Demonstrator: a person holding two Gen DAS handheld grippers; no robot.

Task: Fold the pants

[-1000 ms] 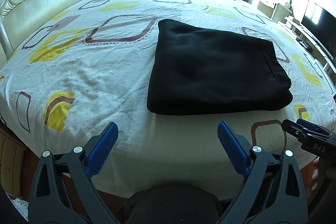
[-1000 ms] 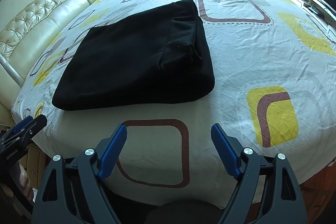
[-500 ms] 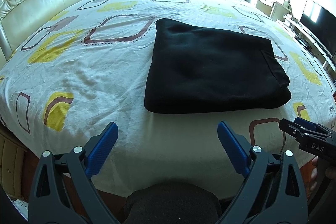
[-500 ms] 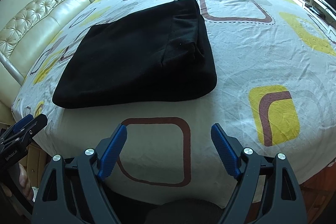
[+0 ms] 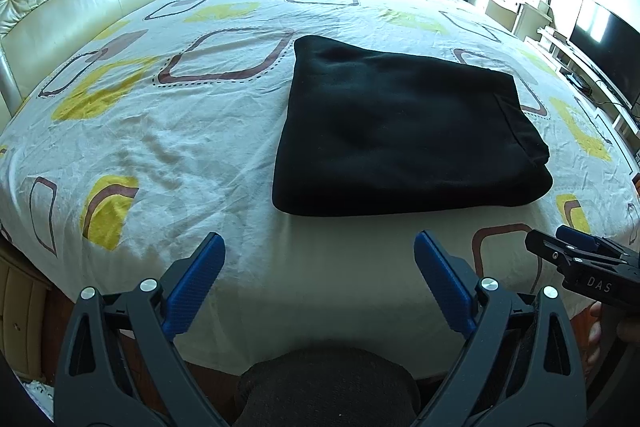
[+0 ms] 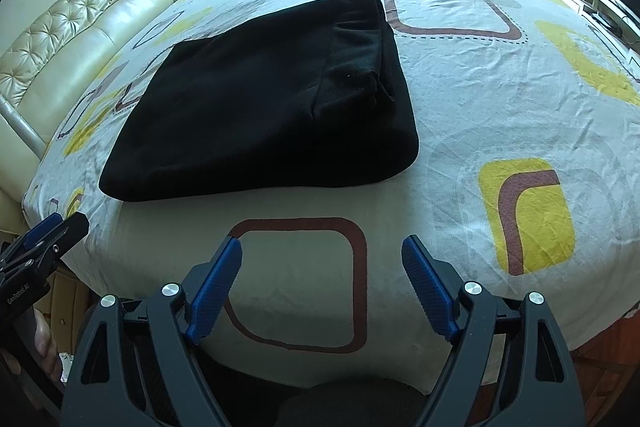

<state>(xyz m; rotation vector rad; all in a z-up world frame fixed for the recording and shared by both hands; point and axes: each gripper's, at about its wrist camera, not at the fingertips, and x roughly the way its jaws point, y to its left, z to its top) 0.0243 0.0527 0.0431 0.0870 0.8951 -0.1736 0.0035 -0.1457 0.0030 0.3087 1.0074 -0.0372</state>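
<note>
Over the last second little changes: the view creeps slightly, and the pants (image 5: 404,131) stay a squared, thick black bundle in the middle of the bed (image 5: 168,131), so I judge the folding finished. My left hand-held gripper (image 5: 318,267) and right hand-held gripper (image 6: 322,271) hang released at the bed's edge. Fabric looks soft, matte; sheet wrinkled

One pants (image 5: 404,131), two grippers (image 5: 319,259) (image 6: 322,261), one bed (image 5: 192,131).

Matt black cloth pants (image 5: 404,131); creased cotton-like bedsheet (image 5: 168,131); glossy tufted headboard (image 5: 80,3).
</note>
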